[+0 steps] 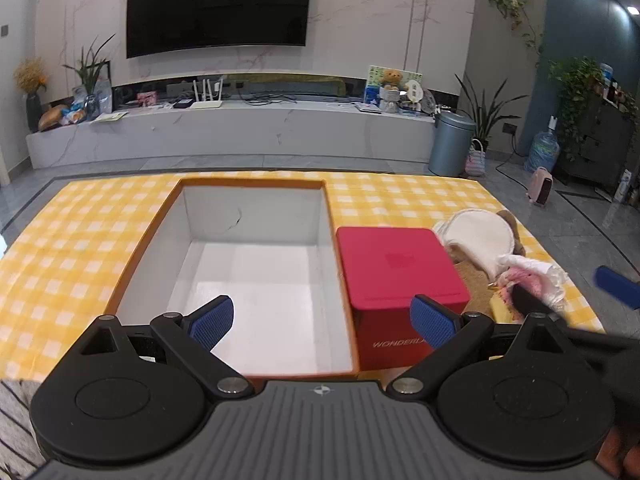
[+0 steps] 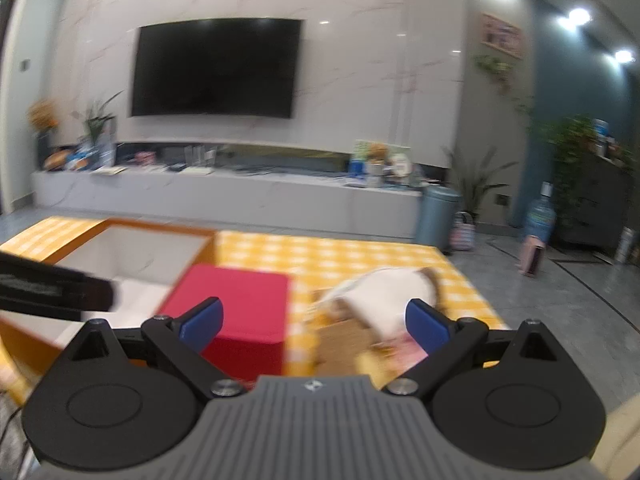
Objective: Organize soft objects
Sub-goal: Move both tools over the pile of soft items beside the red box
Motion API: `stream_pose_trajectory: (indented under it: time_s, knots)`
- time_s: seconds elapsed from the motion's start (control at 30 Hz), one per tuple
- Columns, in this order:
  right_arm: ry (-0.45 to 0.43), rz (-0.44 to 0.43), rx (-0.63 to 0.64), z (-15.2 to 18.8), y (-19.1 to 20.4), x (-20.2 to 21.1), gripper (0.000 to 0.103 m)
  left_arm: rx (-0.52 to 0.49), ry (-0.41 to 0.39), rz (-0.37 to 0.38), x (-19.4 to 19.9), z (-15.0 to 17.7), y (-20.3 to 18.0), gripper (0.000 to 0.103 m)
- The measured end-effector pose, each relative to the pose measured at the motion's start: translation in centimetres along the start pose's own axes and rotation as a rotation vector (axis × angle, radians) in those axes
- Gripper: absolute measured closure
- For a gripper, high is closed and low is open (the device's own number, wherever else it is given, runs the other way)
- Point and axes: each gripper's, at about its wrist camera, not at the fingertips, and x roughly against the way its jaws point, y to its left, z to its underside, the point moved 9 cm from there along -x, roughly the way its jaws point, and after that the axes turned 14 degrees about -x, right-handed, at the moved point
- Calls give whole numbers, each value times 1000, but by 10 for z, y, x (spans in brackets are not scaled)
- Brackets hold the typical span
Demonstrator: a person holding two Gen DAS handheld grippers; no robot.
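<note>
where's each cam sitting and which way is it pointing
Left wrist: rides the left gripper, open above the empty orange box, facing the TV wall; the right gripper's blue pad pokes in.
Right wrist: rides the right gripper, open over the red box and soft pile, blurred; a dark bar at left, likely the other gripper.
Shared: both boxes, checked cloth, TV.

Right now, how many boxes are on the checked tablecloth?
2. The open orange box sits left with a bare white interior; the closed red box stands against its right wall. The soft pile might hide more.
</note>
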Motion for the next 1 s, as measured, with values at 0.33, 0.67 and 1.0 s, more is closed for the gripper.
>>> stream_pose_trajectory:
  time_s: [0.33,0.67,1.0]
  knots:
    - [0,192,-207,-63,-133,-18,3,-102,-1,42,-2,-38,-26,0]
    - [136,277,-625,-85,-216,-75,3,-144,52,211,-37,-71,-79,0]
    - [361,162,-324,4,-151,-142,3,-183,148,344,-72,-64,-119,0]
